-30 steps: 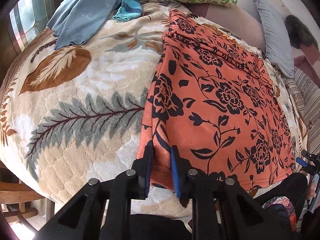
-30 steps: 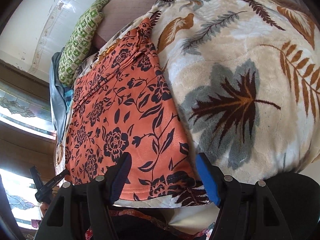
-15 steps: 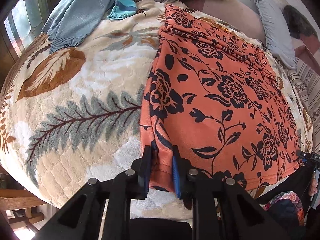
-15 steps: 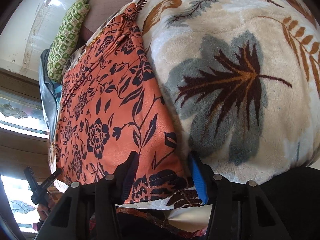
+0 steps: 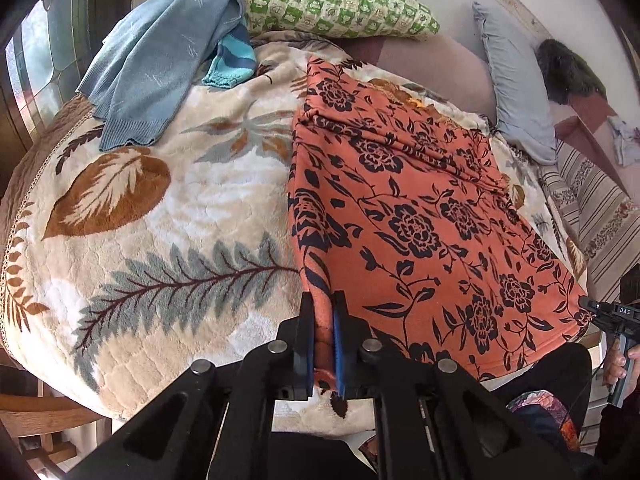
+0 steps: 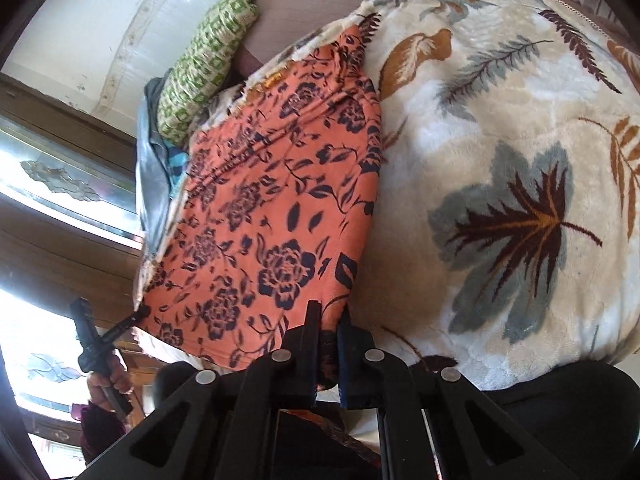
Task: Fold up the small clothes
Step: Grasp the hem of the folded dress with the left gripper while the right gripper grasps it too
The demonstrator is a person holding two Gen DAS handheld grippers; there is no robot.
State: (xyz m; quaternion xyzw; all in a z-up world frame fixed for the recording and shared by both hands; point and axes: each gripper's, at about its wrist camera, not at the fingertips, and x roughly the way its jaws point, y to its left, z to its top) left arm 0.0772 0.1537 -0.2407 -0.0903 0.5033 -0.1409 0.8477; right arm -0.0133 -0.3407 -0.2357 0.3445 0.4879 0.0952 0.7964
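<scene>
A second ago the right gripper point(image 6: 329, 320) stood wide over the hem; now its jaws are clamped on the near right corner of the orange floral garment point(image 5: 420, 216). The left gripper point(image 5: 324, 312) jaws pinch the near left corner. The thin, draping cloth lies on the plush leaf-patterned bed blanket point(image 5: 160, 208), at 12 o'clock from both grippers.

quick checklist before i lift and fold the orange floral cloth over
1. Left gripper shut on the near left corner of the orange floral cloth: ok.
2. Right gripper shut on the near right corner: ok.
3. Cloth spread flat on the leaf blanket: ok, slight wrinkles at the far end.
4. Blue sweater apart from the cloth: ok.
5. Far edge free of the green pillow: ok.
6. All layers caught in each grip: cannot tell.
</scene>
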